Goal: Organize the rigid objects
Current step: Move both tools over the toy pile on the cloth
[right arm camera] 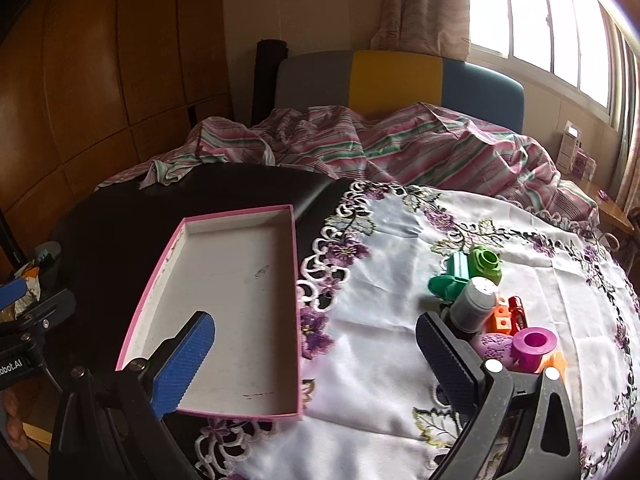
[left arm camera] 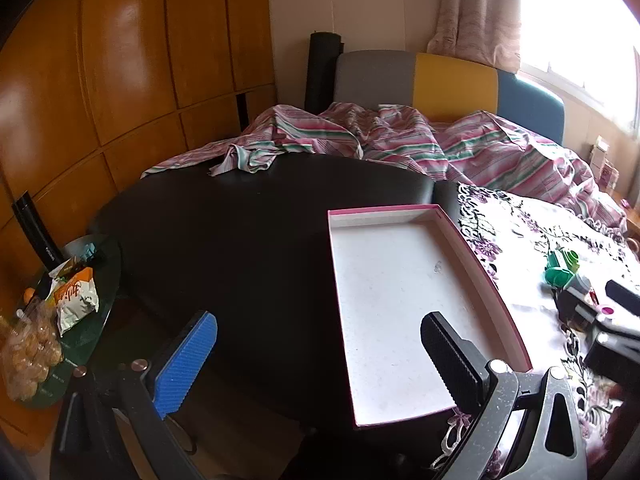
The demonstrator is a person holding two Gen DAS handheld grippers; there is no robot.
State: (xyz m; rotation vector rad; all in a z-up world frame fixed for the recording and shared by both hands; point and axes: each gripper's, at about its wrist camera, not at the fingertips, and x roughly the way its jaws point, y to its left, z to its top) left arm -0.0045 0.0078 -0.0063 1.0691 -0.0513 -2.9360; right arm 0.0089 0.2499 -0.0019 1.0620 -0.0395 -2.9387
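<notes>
Reading "obot.AI" on the left tongs (right arm camera: 24, 320), beside the pink tray (right arm camera: 224, 304).

1. The right gripper (right arm camera: 316, 354) is held wide open above the table, nothing between its jaws.
2. A pink-rimmed tray (right arm camera: 294, 280) is seen empty on the dark tabletop (right arm camera: 120, 216).
3. Green pieces (right arm camera: 468, 272), a grey bottle (right arm camera: 474, 306), orange blocks (right arm camera: 502, 318) and a magenta spool (right arm camera: 534, 346) are clustered on the embroidered cloth (right arm camera: 400, 260).

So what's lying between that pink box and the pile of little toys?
Nothing but the embroidered white cloth; that stretch is bare. The right wrist view shows it best, with the pink box left and the toys right.
</notes>
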